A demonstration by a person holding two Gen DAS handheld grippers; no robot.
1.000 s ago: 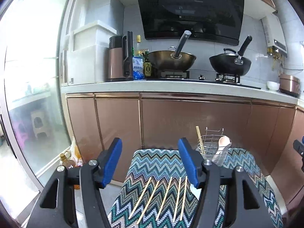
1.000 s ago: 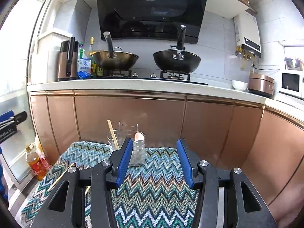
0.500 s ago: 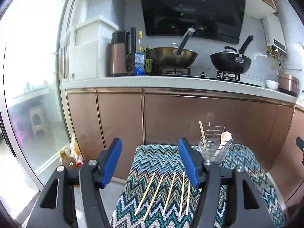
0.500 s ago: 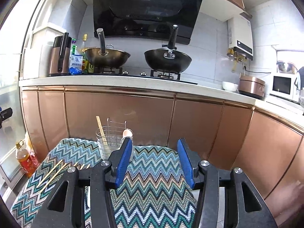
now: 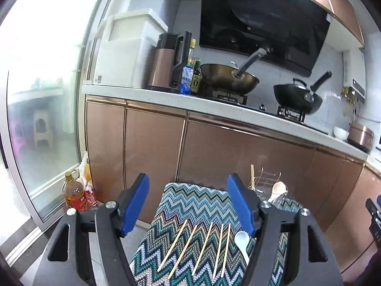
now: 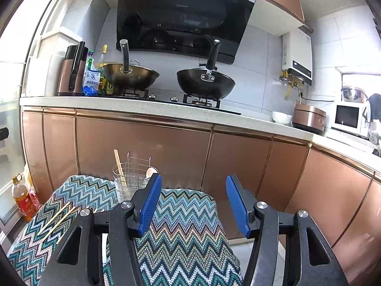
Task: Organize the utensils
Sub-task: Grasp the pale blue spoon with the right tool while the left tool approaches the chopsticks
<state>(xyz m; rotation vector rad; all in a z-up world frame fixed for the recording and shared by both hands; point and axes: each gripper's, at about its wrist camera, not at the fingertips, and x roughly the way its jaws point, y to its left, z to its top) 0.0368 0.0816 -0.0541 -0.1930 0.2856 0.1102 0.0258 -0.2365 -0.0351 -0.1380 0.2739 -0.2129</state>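
Observation:
Several wooden chopsticks lie side by side on the zigzag-patterned cloth, with a white spoon just right of them. A wire and glass utensil holder stands at the cloth's far right, holding one chopstick and a wooden spoon. My left gripper hovers above and behind the chopsticks, its jaws opening with nothing between them. My right gripper stands open and empty over the cloth, right of the holder. The chopsticks lie far to its left.
Copper cabinet fronts rise right behind the cloth-covered table. An oil bottle stands on the floor by a glass door on the left. Two woks sit on the hob above.
The left gripper has shifted and rolled, so the chopsticks sit more squarely below it and the white spoon has come into view. Both grippers' jaws stand slightly wider.

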